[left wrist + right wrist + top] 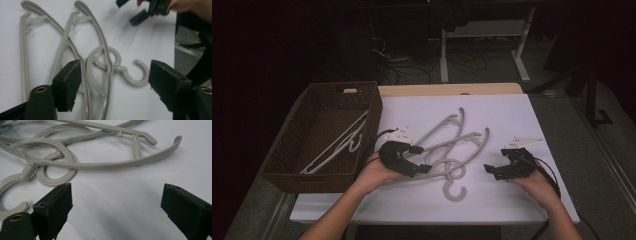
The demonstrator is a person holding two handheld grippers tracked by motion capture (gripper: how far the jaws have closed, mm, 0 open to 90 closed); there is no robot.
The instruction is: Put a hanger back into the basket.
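Dim workshop floor, with cables and the legs of a white frame, lies beyond a table covered with a white sheet [507, 115]. At nine o'clock on that table stands a dark brown woven wicker basket [292, 160], and inside it one pale grey plastic clothes hanger [337, 147] lies slanted along the bottom. Near the middle of the sheet a loose tangle of pale grey plastic hangers [452, 145] lies flat, their arms crossing one another and fanning toward twelve o'clock, their round hooks gathered toward six o'clock; one hook [455, 190] sticks out alone at the near end of the pile.

At the pile's eight o'clock side the left gripper [422, 159], black and held in the person's left hand [374, 172], reaches over the hanger necks. Its own view shows the left gripper [115, 85] with jaws spread, the looped hooks and two thin arms lying between them; the pads do not press on the plastic, so nothing is grasped. Whether the left pad brushes an arm beside it cannot be told.

At four o'clock from the pile, well apart from it, the right gripper [490, 171] rests low over bare sheet in the right hand [539, 185]. Its view shows the right gripper [116, 202] with jaws released and wide, bare white sheet between them, the hangers lying beyond.
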